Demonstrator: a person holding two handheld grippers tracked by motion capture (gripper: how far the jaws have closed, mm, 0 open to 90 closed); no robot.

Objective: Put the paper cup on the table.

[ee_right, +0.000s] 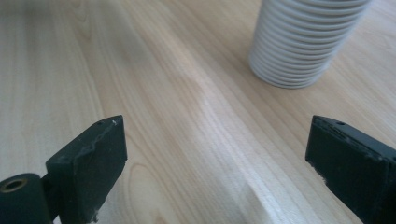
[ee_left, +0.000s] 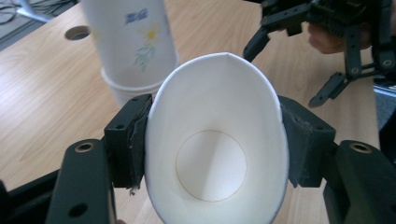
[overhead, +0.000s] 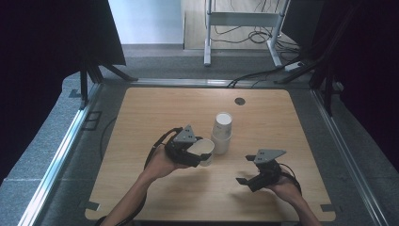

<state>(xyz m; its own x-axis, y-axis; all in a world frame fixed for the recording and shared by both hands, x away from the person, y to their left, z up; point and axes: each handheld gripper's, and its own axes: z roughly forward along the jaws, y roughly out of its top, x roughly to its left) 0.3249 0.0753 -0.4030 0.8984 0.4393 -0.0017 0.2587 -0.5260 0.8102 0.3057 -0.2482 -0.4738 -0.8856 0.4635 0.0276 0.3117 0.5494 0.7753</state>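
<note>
While the left gripper point(overhead: 195, 157) squeezes the paper cup point(ee_left: 217, 149) oval at frame centre, beside the cup stack point(overhead: 221, 133), harder pressure could crumple it; the right gripper point(overhead: 250, 169) waits agape at lower right

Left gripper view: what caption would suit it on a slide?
Left gripper's fingers squeeze a white paper cup oval, beside a stack of upside-down cups.

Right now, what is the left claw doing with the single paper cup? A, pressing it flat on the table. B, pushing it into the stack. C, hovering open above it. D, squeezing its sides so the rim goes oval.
D: the left claw pinches the paper cup, its rim squashed oval.
</note>
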